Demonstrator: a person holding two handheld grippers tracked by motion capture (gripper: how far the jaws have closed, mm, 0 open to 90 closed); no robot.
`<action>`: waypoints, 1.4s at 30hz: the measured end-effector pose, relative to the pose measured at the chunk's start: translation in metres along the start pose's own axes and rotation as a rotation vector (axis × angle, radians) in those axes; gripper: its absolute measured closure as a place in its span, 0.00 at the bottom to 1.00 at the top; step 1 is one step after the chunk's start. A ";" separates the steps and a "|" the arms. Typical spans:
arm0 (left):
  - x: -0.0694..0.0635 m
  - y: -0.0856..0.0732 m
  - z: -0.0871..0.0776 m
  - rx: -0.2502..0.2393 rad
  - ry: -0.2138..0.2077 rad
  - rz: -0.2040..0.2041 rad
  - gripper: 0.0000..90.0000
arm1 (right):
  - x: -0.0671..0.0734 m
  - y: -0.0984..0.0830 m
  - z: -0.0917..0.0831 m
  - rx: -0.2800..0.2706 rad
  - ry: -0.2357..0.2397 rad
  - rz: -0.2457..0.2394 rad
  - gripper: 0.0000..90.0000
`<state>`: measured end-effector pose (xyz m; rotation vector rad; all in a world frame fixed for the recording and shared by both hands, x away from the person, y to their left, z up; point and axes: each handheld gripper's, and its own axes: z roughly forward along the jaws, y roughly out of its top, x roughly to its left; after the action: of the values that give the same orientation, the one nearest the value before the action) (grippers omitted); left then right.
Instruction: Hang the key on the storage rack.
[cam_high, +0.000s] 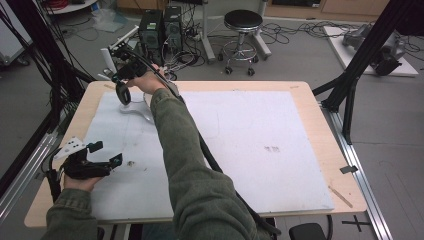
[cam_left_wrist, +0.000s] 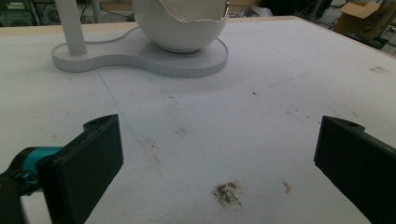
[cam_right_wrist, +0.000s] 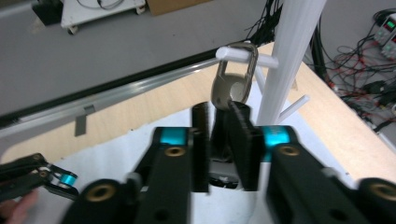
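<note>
A white stand has a pole (cam_right_wrist: 289, 46) with side pegs; its flat base (cam_left_wrist: 140, 58) carries a white bowl (cam_left_wrist: 180, 28). A metal loop (cam_right_wrist: 236, 77) of a dark-handled utensil (cam_high: 123, 95) hangs on one peg (cam_right_wrist: 229, 52). My right gripper (cam_right_wrist: 219, 109) is at the far left of the table (cam_high: 300, 90), its jaws on either side of the utensil just below the loop, a narrow gap showing at the left jaw. My left gripper (cam_high: 107, 152) rests open near the front left, with only stained white mat (cam_left_wrist: 224, 191) between its jaws (cam_left_wrist: 219, 123).
The white mat (cam_high: 250, 145) covers most of the wooden table. Beyond the far edge stand computer towers (cam_high: 160, 27), cables and a stool (cam_high: 242, 22). Black frame struts (cam_high: 360, 60) rise at the right.
</note>
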<state>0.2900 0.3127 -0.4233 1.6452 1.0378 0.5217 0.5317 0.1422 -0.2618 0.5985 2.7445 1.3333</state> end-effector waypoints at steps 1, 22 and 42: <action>0.000 0.000 0.000 0.001 0.000 0.000 0.02 | -0.001 -0.001 -0.001 -0.003 0.008 0.014 0.76; -0.002 0.000 -0.001 0.004 0.017 0.009 0.02 | -0.009 -0.043 -0.044 -0.022 -0.071 0.107 0.01; -0.003 -0.001 0.002 0.032 0.026 0.022 0.02 | -0.010 -0.104 -0.098 -0.047 -0.162 0.110 0.01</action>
<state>0.2892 0.3090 -0.4240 1.6835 1.0529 0.5452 0.4876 0.0071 -0.2808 0.8262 2.5788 1.3028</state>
